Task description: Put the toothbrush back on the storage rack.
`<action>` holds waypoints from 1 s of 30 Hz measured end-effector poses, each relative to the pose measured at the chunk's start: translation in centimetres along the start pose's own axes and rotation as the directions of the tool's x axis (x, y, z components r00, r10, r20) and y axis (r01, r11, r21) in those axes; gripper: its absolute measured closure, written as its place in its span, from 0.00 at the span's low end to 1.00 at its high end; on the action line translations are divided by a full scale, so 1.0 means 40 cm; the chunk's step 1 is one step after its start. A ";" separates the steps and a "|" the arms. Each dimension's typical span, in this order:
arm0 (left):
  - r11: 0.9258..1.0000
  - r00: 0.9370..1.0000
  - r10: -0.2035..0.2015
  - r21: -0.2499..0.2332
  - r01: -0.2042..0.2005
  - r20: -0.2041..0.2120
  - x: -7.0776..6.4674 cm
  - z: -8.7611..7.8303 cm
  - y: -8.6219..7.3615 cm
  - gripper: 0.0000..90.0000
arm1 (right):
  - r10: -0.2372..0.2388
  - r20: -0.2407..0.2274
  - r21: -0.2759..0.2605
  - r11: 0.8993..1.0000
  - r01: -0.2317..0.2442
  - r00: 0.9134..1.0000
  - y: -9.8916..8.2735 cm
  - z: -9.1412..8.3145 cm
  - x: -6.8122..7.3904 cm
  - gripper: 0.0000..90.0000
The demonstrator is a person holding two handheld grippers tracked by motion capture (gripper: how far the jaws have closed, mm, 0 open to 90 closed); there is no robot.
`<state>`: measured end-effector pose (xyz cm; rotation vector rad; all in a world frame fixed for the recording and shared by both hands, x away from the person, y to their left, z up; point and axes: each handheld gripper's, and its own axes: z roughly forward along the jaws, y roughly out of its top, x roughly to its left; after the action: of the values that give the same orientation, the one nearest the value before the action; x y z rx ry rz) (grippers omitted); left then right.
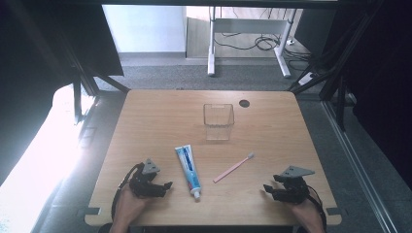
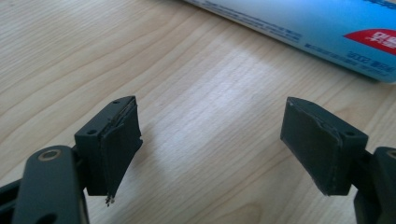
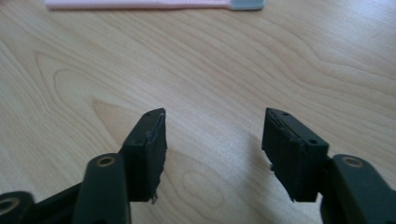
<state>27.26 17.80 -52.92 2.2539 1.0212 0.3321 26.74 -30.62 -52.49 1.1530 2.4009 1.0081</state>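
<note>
Both the left gripper (image 1: 167,186) and right gripper (image 1: 266,189) are held wide open, empty. The tube (image 1: 188,167) and brush (image 1: 233,167) lie between them on the tabletop (image 1: 155,121); the cup (image 1: 218,121) could be tipped if bumped

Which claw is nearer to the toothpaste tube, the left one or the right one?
Left. The left claw sits just beside the toothpaste tube, on its left, not touching. The right claw is far off to its right, past the toothbrush.

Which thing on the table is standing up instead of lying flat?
The clear cup near the table's far edge. It stands upright with its mouth up, while the toothpaste tube and the pink toothbrush both lie flat on the wood.
</note>
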 end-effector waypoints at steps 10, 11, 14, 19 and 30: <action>1.000 1.000 0.010 0.001 -0.010 -0.012 -0.001 0.000 0.000 0.22 | -0.014 0.005 -0.017 1.000 0.014 1.000 -0.002 -0.003 -0.006 0.37; 1.000 1.000 0.009 0.001 -0.009 -0.015 -0.001 0.000 -0.001 0.23 | -0.012 0.001 -0.013 1.000 0.012 1.000 -0.002 0.000 -0.006 0.37; 1.000 1.000 0.013 0.012 -0.013 -0.005 0.000 0.001 -0.003 0.25 | -0.003 -0.004 -0.001 1.000 0.003 1.000 0.000 0.003 -0.005 0.38; 1.000 1.000 0.020 0.015 -0.020 -0.007 -0.004 0.002 -0.004 0.25 | 0.000 -0.021 0.003 1.000 0.000 1.000 0.006 0.003 0.002 0.43; 1.000 1.000 0.022 0.018 -0.022 -0.005 -0.004 0.002 -0.002 0.27 | 0.046 -0.074 0.025 0.999 -0.044 0.996 0.025 -0.001 0.017 0.70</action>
<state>27.14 17.68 -53.05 2.2827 1.0067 0.3390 26.86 -29.68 -51.73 1.2029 2.4612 1.0574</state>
